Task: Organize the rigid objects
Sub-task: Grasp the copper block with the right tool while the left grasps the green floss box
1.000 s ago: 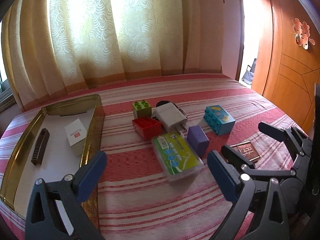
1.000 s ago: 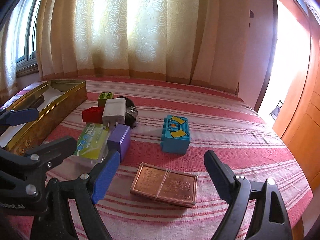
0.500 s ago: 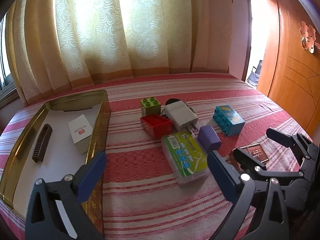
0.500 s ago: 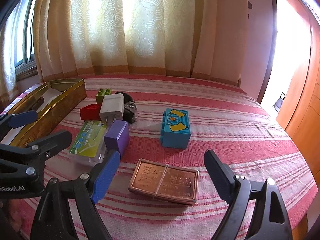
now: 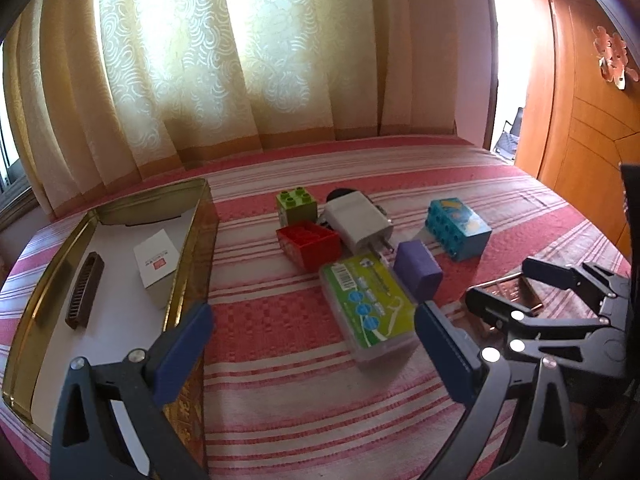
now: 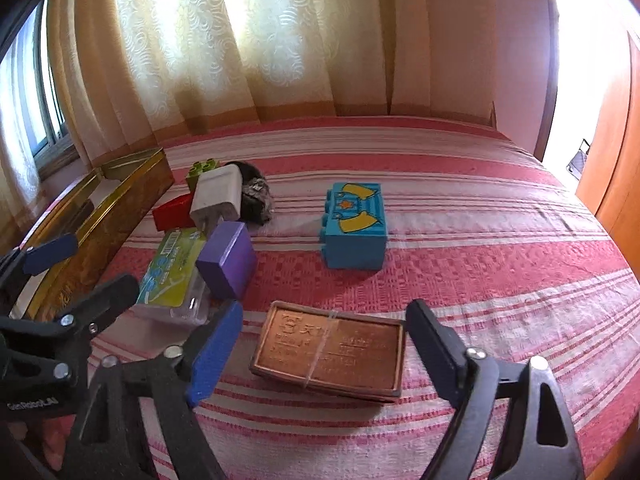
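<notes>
Cream patterned curtains [image 5: 224, 60], striped red bedspread [image 6: 480, 248], perhaps a wooden door [image 5: 592, 120].

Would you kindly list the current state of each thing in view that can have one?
Gold rectangular tin box: open, holding a white carton and a brown comb.
Copper-coloured flat metal case: closed, banded, flat on the bedspread between the right gripper's fingers.
Clear plastic floss-pick box with green label: closed, lying flat.
White plug charger: unplugged, on its side.
Left gripper: open, empty.
Right gripper: closing, untouching.

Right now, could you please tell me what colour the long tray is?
Gold, with a white floor; the tray shows best in the left wrist view.
</notes>
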Available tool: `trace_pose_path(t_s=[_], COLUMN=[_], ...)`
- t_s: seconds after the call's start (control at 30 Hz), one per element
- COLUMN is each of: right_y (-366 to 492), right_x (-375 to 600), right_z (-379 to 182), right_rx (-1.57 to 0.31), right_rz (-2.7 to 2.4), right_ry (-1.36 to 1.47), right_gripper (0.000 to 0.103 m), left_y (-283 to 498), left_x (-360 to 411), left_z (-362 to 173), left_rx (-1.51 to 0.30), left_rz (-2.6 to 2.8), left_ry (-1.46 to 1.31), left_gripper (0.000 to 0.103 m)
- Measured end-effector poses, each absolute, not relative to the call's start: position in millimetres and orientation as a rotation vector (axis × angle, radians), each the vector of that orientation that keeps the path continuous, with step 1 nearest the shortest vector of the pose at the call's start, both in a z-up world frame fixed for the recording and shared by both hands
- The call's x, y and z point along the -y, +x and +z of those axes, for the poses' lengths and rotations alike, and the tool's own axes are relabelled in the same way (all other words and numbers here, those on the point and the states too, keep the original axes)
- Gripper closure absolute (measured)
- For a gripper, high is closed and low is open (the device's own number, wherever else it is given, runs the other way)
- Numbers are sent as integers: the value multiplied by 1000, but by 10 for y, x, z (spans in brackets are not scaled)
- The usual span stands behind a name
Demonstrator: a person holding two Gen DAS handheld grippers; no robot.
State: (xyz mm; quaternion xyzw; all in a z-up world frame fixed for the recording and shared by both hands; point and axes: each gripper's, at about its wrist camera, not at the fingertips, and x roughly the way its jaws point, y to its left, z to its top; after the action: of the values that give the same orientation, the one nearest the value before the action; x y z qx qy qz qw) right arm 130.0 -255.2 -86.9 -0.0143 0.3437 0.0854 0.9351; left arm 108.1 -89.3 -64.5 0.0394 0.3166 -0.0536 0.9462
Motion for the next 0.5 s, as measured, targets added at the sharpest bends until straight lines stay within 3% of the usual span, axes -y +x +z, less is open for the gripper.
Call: trace_pose_path(t_s=[0.13,0.5], right_y=[1277,1330], right_x=[2565,2782], right_z=[-880,-909], right_rx=[-696,-724], right_rz=[173,194], right_ry=[-39,73], right_gripper=[34,40], left_y=[1126,1448], left_x=[939,1146], left_z=[-682,-807], left_rx=[-674,-784], left_rz=[-120,-160], left_ry=[96,125], left_gripper=[1,1])
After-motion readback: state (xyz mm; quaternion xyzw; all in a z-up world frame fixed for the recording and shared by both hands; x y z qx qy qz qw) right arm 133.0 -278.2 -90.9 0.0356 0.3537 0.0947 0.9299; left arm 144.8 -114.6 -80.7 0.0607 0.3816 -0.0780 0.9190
